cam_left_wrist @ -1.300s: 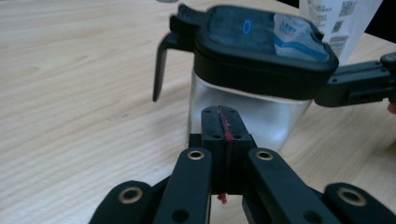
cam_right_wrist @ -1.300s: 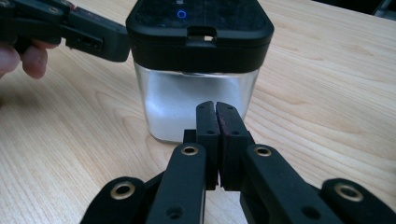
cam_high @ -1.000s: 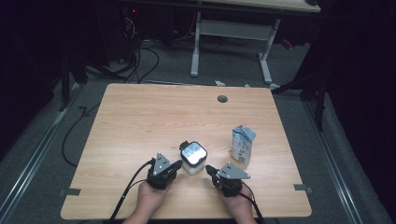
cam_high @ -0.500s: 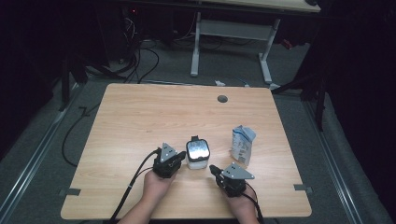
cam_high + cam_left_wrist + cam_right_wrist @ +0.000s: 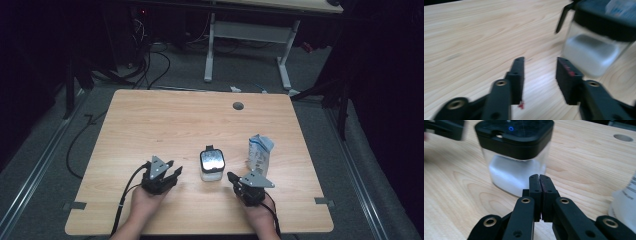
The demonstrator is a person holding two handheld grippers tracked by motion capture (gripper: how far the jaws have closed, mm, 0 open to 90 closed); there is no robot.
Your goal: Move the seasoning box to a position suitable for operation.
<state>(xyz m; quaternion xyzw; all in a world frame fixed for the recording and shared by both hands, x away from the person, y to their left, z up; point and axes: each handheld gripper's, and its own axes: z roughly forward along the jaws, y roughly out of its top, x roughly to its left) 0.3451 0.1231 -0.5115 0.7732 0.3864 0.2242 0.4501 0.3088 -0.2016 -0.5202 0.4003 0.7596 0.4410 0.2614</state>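
A clear square container (image 5: 212, 165) with a black lid stands upright near the table's front middle; the lower half looks white. My left gripper (image 5: 175, 173) rests to its left, apart from it. Its jaws have just been opening and hold nothing. In the left gripper view the left gripper (image 5: 540, 63) has bare wood in its gap, and the container (image 5: 594, 50) stands ahead to the right. My right gripper (image 5: 231, 176) sits to the container's right, shut and empty. In the right gripper view, the right gripper (image 5: 539, 178) points at the container (image 5: 516, 152).
A small white and blue bag (image 5: 260, 152) stands upright right of the container and beside my right gripper; its edge (image 5: 626, 202) shows in the right gripper view. A round cable hole (image 5: 238, 106) lies at the back of the table. Cables trail off the front edge.
My left gripper was up against the container; it has pulled back to the left and its jaws have parted. The container has shifted slightly right. The right gripper has stayed put.
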